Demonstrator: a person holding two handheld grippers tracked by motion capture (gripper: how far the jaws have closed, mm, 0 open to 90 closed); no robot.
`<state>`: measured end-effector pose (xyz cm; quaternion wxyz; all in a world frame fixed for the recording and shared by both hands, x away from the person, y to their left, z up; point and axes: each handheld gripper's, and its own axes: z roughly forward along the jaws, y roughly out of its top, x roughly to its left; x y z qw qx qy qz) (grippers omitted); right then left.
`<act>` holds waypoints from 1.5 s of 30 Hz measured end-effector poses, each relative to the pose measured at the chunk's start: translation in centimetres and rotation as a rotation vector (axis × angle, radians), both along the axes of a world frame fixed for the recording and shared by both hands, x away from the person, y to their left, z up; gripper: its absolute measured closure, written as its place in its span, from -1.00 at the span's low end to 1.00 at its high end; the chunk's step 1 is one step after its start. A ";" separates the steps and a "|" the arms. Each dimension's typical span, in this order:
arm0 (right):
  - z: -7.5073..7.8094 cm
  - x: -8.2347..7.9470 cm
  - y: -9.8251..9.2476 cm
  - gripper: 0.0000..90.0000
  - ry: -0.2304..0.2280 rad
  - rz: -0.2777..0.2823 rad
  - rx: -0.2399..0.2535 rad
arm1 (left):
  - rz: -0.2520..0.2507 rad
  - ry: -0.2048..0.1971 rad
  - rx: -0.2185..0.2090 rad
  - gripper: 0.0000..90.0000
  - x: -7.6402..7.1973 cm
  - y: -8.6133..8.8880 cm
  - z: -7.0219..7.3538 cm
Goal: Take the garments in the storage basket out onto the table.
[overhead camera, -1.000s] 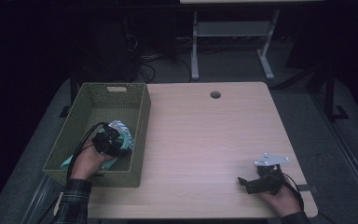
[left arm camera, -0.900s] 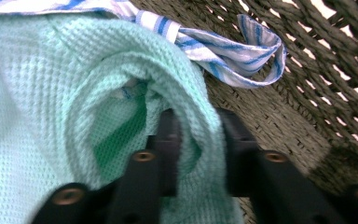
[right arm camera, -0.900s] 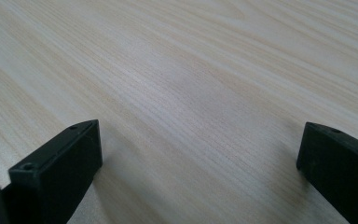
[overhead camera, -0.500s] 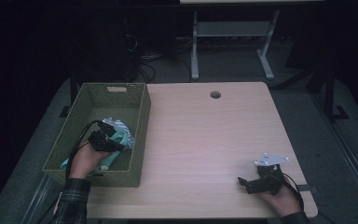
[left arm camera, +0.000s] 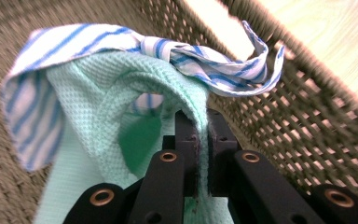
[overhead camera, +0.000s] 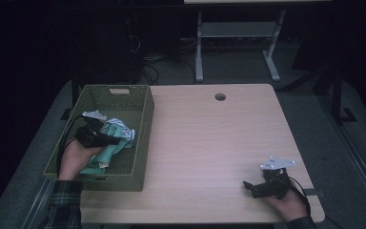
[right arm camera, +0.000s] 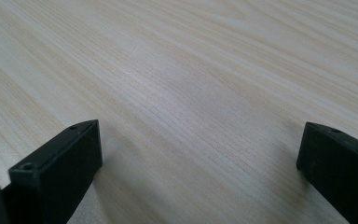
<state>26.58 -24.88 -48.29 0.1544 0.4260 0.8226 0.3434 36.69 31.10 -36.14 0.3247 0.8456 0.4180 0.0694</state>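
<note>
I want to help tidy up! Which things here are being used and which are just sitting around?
In use:
- mint green cloth
- striped cloth
- green basket
- left hand-held gripper, shut on the mint green cloth

Just there:
- right hand-held gripper, open, resting
- table
- cable hole

Mint-green cloth (left arm camera: 135,93), blue-striped white cloth (left arm camera: 205,58), olive basket (overhead camera: 138,143)

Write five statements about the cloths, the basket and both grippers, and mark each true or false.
1. The left gripper is shut on the mint green cloth. True.
2. A blue-striped cloth drapes over the green one. True.
3. The right gripper holds a cloth. False: its fingers stand open with nothing between them, over the bare table.
4. The cloths lie on the tabletop. False: they are inside the woven basket.
5. The basket sits at the table's left side. True.
</note>
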 end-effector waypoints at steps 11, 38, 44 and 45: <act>0.0 0.0 0.0 -1.00 0.000 0.000 -0.001 | 0.025 -0.041 -0.080 0.89 0.0 0.8 2.1; 0.0 0.0 0.0 -1.00 0.000 0.000 -0.002 | 0.054 -0.209 -0.272 0.90 -0.5 1.9 7.5; 0.0 0.0 0.0 -1.00 0.000 0.000 -0.001 | 0.045 -0.244 -0.295 0.90 -0.6 2.0 9.2; 0.0 0.0 0.0 -1.00 -0.001 0.000 -0.001 | 0.045 -0.248 -0.298 0.90 -0.7 1.9 9.4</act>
